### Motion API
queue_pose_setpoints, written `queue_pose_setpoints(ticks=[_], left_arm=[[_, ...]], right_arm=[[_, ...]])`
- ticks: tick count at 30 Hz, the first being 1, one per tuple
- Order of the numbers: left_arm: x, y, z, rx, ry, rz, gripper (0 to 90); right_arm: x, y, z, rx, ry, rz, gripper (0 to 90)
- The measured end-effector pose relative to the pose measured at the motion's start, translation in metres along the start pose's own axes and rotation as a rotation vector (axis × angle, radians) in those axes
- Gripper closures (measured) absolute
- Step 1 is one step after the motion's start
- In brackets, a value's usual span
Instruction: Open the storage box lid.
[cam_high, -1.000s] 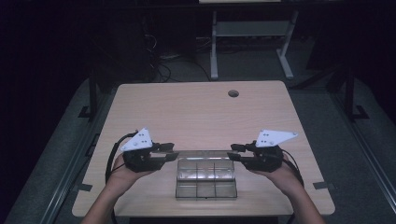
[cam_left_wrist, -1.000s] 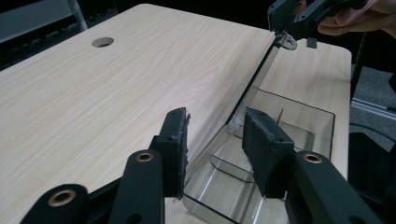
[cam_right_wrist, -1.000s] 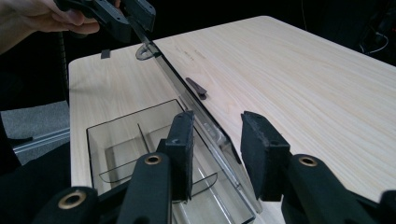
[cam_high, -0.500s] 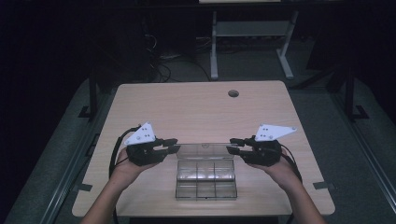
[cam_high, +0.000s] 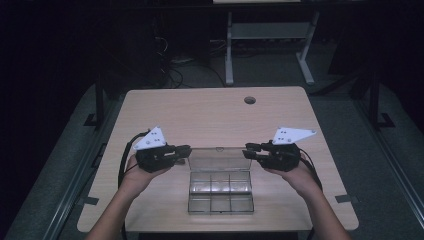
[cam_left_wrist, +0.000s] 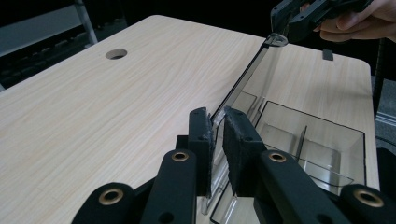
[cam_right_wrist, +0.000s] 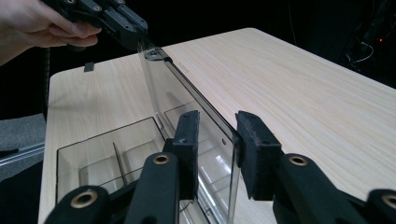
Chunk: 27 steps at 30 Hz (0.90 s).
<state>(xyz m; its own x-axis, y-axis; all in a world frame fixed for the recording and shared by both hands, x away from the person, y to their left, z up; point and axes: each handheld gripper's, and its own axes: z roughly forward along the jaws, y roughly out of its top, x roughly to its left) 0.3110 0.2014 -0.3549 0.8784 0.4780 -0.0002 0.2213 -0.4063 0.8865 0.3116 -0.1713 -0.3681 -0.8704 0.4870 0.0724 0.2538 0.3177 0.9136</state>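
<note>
Lid (cam_high: 218, 159): standing upright, thin, stiff, slippery; edges are giving best hold.
Left gripper (cam_left_wrist: 215, 122): jaws pinching lid corner.
Right gripper (cam_right_wrist: 217, 140): jaws straddling lid, apart.

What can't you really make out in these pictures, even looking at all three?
- Lid hinge: left gripper view, hidden behind the left gripper.
- Near end of the box: right gripper view, cut off by the bottom edge.
- Whether the right gripper touches the lid: unclear, jaws wide.
- Room beyond the table: high view, too dark.
</note>
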Motion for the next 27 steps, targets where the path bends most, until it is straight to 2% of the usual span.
queue_pose_setpoints(ticks=[7,13,27], left_arm=[[0.007,0.0,0.004,-0.007,-0.006,-0.013,82.5],[0.012,0.002,0.006,-0.006,-0.01,-0.005,82.9],[0.02,0.002,0.01,-0.006,-0.008,-0.018,83.0]], right_arm=[[-0.008,0.001,0.004,-0.017,0.005,0.019,71.0],[-0.013,0.002,0.008,-0.03,0.011,0.023,69.5],[-0.021,0.001,0.016,-0.024,0.007,0.025,72.1]])
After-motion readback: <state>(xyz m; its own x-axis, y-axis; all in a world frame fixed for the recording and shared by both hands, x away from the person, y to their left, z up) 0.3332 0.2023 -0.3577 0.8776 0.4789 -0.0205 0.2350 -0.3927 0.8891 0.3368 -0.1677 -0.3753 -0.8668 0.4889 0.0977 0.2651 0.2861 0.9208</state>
